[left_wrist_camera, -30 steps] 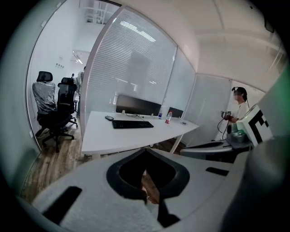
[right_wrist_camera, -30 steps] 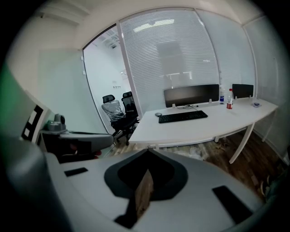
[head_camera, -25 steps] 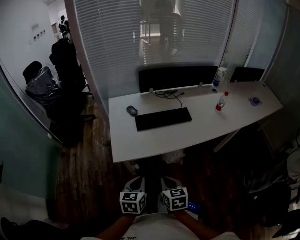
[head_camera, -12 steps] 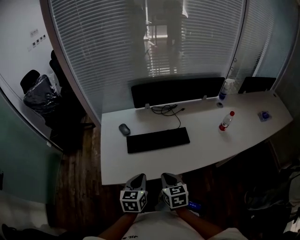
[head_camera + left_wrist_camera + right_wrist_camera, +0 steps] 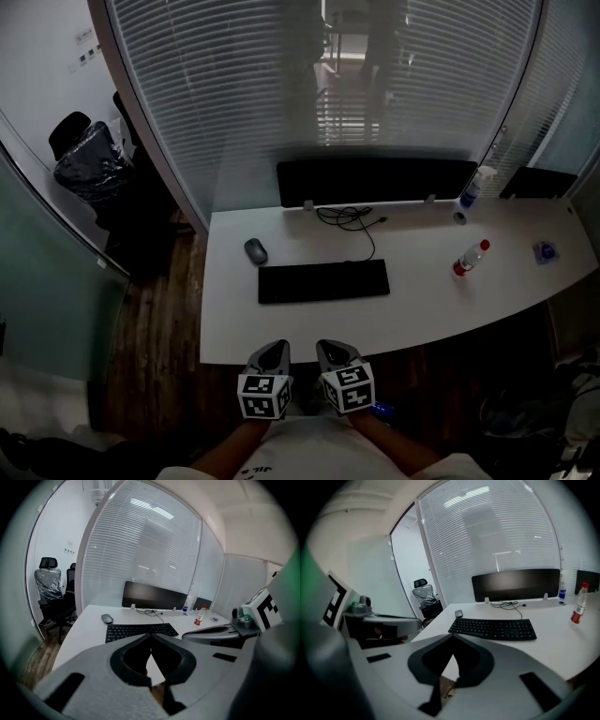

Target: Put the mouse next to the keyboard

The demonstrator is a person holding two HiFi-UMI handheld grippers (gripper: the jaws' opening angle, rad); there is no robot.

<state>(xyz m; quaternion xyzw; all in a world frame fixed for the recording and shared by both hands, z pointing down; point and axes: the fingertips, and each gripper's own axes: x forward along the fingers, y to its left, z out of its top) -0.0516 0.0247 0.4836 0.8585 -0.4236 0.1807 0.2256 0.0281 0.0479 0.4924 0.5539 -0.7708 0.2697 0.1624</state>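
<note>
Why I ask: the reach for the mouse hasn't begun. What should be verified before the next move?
1. Mouse visible and uncovered: ok, it lies on the desk off the left end of the keyboard.
2. Bare desk beside the keyboard: ok, on both ends.
3. Left tool ready to grasp: not ok, jaws together with nothing between them.
4. Right tool ready to grasp: not ok, jaws together, empty.
5. Tools over the desk: not ok, both are held close to the person's body, short of the desk edge.
6. Red-capped bottle out of the way: ok, it stands well right of the keyboard.
</note>
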